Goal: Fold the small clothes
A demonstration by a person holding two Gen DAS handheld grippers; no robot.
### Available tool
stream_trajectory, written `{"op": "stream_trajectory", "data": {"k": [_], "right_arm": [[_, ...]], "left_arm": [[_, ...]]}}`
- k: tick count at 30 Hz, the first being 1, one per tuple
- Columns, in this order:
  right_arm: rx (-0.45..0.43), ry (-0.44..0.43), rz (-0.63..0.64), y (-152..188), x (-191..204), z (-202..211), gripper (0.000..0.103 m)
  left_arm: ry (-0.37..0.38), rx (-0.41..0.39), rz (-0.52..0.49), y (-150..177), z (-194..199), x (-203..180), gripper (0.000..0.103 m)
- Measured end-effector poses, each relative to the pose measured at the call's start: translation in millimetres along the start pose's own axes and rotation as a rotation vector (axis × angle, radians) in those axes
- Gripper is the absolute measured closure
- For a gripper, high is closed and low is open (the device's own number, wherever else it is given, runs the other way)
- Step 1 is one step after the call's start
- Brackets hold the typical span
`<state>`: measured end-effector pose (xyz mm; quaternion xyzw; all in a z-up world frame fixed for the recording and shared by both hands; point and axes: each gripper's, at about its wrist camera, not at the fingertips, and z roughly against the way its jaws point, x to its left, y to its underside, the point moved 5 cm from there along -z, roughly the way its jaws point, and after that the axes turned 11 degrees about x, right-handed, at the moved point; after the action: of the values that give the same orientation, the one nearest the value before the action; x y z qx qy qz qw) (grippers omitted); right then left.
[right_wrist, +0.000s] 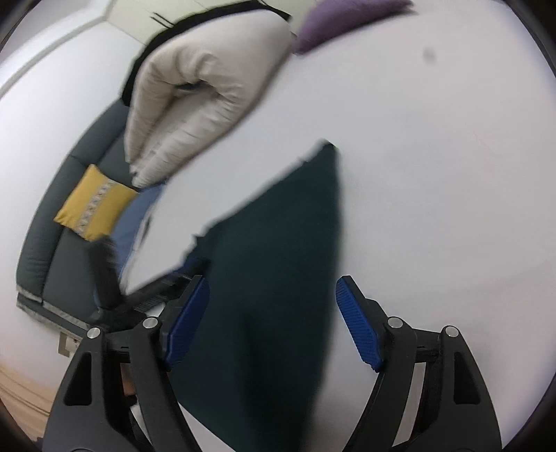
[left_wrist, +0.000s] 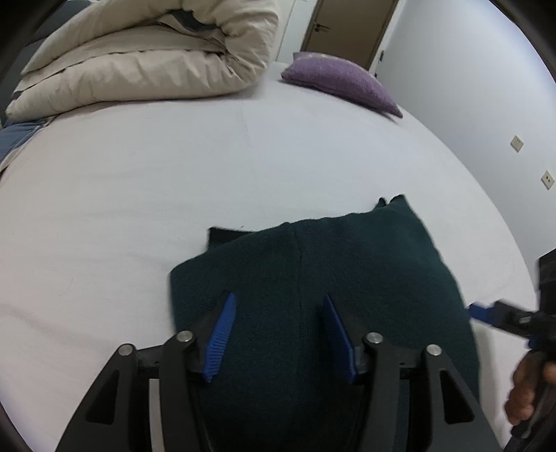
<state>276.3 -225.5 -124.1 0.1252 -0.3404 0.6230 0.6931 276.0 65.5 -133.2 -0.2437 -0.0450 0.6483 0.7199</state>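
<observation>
A dark green knitted garment lies folded on the white bed sheet. My left gripper is open above its near part, with blue pads on either side of a seam. In the right wrist view the garment lies in a long strip, blurred. My right gripper is open over its near end, the left pad above the cloth and the right pad over bare sheet. The right gripper also shows at the right edge of the left wrist view, held by a hand.
A rolled beige duvet and a purple pillow lie at the far side of the bed. A grey sofa with a yellow cushion stands beside the bed. A door and wall sockets are behind.
</observation>
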Motion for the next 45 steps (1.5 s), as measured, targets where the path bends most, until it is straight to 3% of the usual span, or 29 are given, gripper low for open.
{"op": "stream_trajectory", "data": {"k": [2,5,10,13,17,20,24,28,30,33,37,45], "right_arm": [[0.036,-0.008,-0.034,6.5,-12.4,-6.0,0.028],[0.084,-0.09,-0.069,14.6,-20.3,-15.5,0.027],[0.155,-0.149,-0.059,26.0,-19.0,-38.9,0.027],[0.163,-0.189,-0.068,29.0,-14.1,-45.9,0.027],[0.187,-0.155,-0.034,35.1,-7.3,-53.6,0.028],[0.202,-0.14,-0.031,35.4,-5.4,-56.4,0.035],[0.218,-0.136,-0.042,32.5,-4.9,-62.8,0.048],[0.213,-0.106,-0.027,33.3,2.0,-62.7,0.057],[0.201,-0.083,-0.002,34.9,8.1,-55.2,0.061],[0.177,-0.068,0.034,40.3,24.7,-32.7,0.063],[0.166,-0.071,0.085,64.7,45.3,5.6,0.064],[0.139,-0.104,0.085,159.1,31.2,77.5,0.064]], "left_arm": [[0.014,-0.044,0.019,10.8,23.7,6.4,0.036],[0.062,-0.079,0.108,30.9,48.3,32.6,0.028],[0.128,0.077,0.218,62.0,22.5,65.7,0.031],[0.221,0.113,0.282,68.4,13.8,70.3,0.031],[0.332,0.178,0.294,63.6,-0.2,59.1,0.031],[0.364,0.222,0.26,58.9,-13.8,47.8,0.038],[0.41,0.242,0.303,52.7,-22.9,49.0,0.053],[0.372,0.261,0.265,49.4,-21.2,34.0,0.072],[0.364,0.251,0.257,48.6,-11.1,31.1,0.076],[0.4,0.225,0.261,55.5,14.3,26.6,0.077],[0.382,0.194,0.162,78.4,58.3,-6.3,0.077],[0.361,0.194,0.029,156.9,101.3,-64.4,0.077]]}}
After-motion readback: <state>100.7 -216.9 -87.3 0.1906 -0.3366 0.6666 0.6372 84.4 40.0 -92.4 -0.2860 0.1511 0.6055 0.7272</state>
